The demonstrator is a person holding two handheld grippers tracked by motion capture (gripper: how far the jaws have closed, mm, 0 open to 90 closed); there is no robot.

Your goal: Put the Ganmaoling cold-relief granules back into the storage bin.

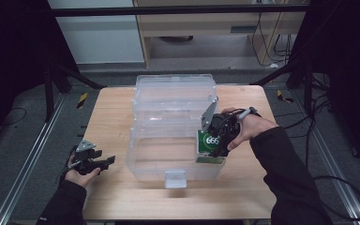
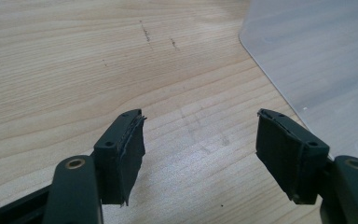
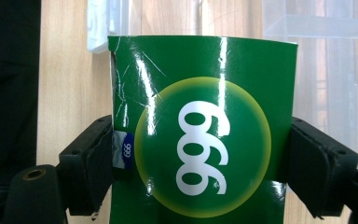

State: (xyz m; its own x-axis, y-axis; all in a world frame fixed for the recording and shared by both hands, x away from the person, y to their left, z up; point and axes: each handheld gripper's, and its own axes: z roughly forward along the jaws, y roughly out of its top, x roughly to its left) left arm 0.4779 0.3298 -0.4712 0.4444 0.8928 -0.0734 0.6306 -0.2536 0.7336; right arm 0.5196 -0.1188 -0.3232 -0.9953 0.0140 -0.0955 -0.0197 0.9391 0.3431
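A wooden table [image 1: 117, 112] carries a big clear plastic bin [image 1: 173, 126] with its lid flipped up at the back. Inside the bin's front right corner sits a green box [image 1: 209, 146] with a white 999 in a yellow-ringed circle, clamped by its sides in the right gripper [image 1: 219, 140], jaws spread pretty wide around it. The left gripper [image 1: 104, 162] hangs low over the table, left of the bin, jaws wide apart with nothing between them.

I am resting my left gripper [image 1: 104, 161] near left, jaws gaping; my right gripper [image 1: 214, 151] is clamping, wrist angled down.
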